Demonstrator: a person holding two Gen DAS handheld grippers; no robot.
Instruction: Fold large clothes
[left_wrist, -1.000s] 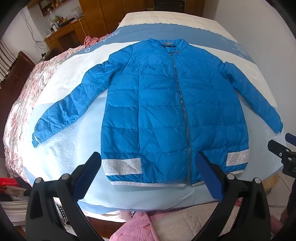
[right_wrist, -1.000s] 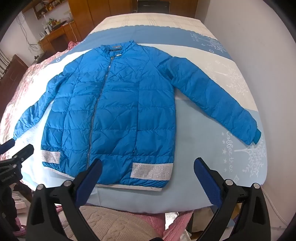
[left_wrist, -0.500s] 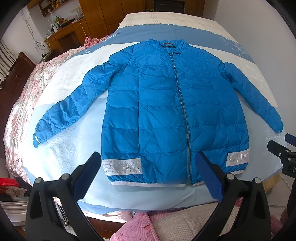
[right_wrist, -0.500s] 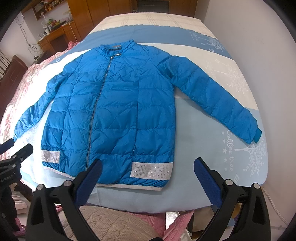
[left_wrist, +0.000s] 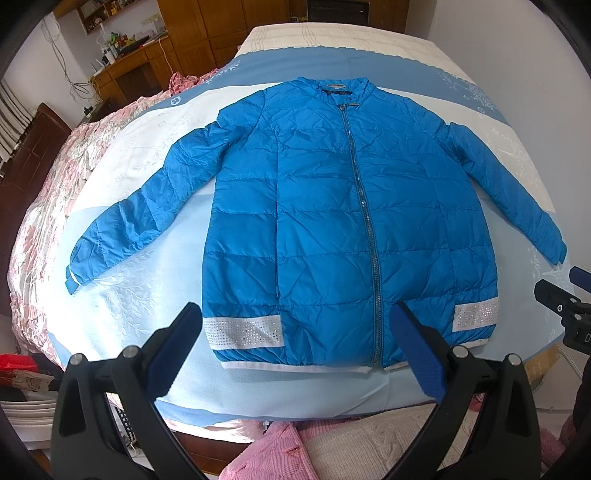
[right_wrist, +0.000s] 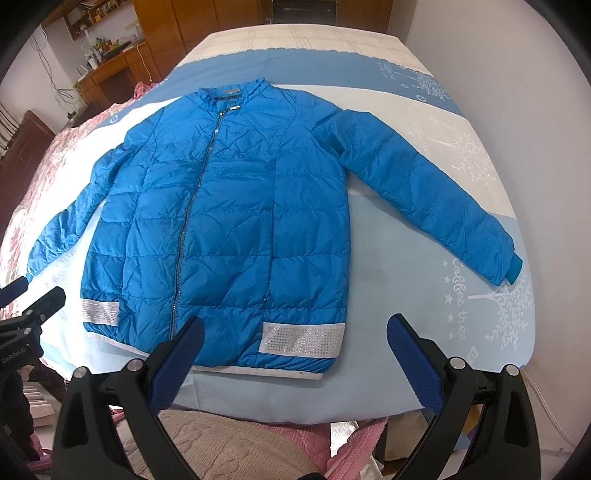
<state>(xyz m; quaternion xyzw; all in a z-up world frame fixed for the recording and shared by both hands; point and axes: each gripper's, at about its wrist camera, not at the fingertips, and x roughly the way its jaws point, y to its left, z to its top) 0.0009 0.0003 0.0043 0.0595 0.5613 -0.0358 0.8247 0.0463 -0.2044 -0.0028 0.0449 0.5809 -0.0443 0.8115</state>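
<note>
Jacket (left_wrist: 332, 229) lies flat, zipped, on the bed (left_wrist: 155, 288), collar far and hem toward you, both your left gripper (left_wrist: 295, 350) and right gripper (right_wrist: 295, 350) spread empty just short of the hem, each nearest its own sleeve.

The left tool (left_wrist: 295, 332) and the right tool (right_wrist: 295, 336) hover side by side, jaws spread wide.

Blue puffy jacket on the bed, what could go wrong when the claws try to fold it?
1. The blue quilted puffer jacket looks slick and puffy, so folds might spring open.
2. Its hem lies near the bed edge; a tug could slide it off.
3. Both the left claw and right claw hang open, holding nothing, so a shallow pinch may slip.
</note>
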